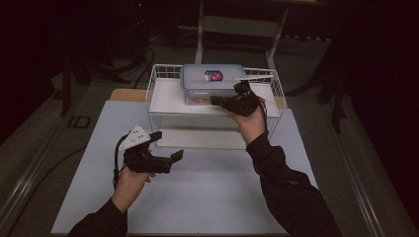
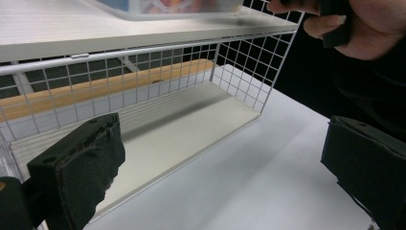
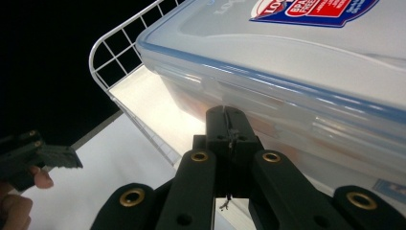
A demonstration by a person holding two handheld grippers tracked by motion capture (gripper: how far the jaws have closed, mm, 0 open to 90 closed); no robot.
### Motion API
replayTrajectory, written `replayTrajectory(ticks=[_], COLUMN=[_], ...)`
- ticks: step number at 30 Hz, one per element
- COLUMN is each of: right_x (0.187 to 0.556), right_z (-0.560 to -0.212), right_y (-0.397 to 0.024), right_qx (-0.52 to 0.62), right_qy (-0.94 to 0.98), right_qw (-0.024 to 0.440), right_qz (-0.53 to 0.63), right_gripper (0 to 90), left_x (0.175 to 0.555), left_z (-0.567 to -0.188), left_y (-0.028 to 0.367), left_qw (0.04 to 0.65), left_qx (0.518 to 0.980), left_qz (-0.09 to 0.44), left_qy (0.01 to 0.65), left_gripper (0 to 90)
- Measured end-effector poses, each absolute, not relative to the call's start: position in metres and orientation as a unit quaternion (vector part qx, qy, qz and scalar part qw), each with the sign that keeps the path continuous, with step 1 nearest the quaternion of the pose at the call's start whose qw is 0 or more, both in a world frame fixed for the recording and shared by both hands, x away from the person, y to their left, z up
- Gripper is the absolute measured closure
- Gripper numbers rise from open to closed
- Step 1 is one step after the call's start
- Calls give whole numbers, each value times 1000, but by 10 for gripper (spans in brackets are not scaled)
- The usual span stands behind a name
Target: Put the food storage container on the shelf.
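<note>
A clear plastic food box (image 1: 212, 81) with a blue-rimmed lid and a red and blue sticker stands on the top shelf of a white wire rack (image 1: 165, 96). My right gripper (image 1: 214, 100) is shut, and its tips rest against the box's front wall. In the right gripper view the closed jaws (image 3: 229, 127) point at the box (image 3: 297, 72) just under the lid's rim. My left gripper (image 1: 168, 144) is held open above the table in front of the rack's left end, with nothing between its fingers. In the left gripper view, its wide-open jaws frame the rack's lower shelf (image 2: 191, 124).
The rack stands at the far end of a white table (image 1: 207, 197). A wooden board (image 1: 126, 94) lies behind the rack at the left. A pale metal frame (image 1: 237, 24) stands on the dark floor beyond. The person's right hand (image 2: 364, 33) shows at the upper right of the left gripper view.
</note>
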State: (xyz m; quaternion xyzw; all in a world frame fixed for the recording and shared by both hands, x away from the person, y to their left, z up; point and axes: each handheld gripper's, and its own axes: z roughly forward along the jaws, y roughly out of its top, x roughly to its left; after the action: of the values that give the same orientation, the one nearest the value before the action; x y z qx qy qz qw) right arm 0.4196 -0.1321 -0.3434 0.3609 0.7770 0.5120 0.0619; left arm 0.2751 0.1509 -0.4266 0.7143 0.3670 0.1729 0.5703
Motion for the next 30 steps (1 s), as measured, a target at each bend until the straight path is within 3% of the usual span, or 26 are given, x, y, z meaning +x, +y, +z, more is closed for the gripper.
replayTrajectory(ticks=[7, 11, 15, 18, 21, 22, 25, 30], right_x=[423, 411, 393, 376, 365, 359, 351, 334], right_z=[-344, -340, -335, -334, -336, -338, -344, -359], right_y=[-121, -119, -122, -125, -132, -138, -151, -171], right_qx=[360, 337, 315, 296, 286, 277, 281, 265], right_qy=[778, 787, 792, 798, 791, 789, 779, 783], right_qw=[56, 64, 67, 88, 88, 85, 77, 107], right_qz=[512, 513, 518, 518, 534, 541, 556, 552], right_gripper=[895, 839, 660, 402, 269, 188, 160, 142], left_x=[276, 274, 272, 270, 267, 266, 264, 260], left_z=[-425, -423, -422, -420, -418, -417, -415, -415], left_y=[148, 149, 148, 145, 142, 140, 136, 130], left_qw=[570, 575, 585, 583, 582, 585, 586, 591], left_qx=[716, 716, 712, 717, 721, 720, 728, 736], left_qz=[175, 174, 172, 177, 183, 184, 182, 176], left_qy=[363, 356, 348, 339, 328, 324, 306, 280], left_gripper=[7, 7, 7, 7, 7, 7, 7, 7])
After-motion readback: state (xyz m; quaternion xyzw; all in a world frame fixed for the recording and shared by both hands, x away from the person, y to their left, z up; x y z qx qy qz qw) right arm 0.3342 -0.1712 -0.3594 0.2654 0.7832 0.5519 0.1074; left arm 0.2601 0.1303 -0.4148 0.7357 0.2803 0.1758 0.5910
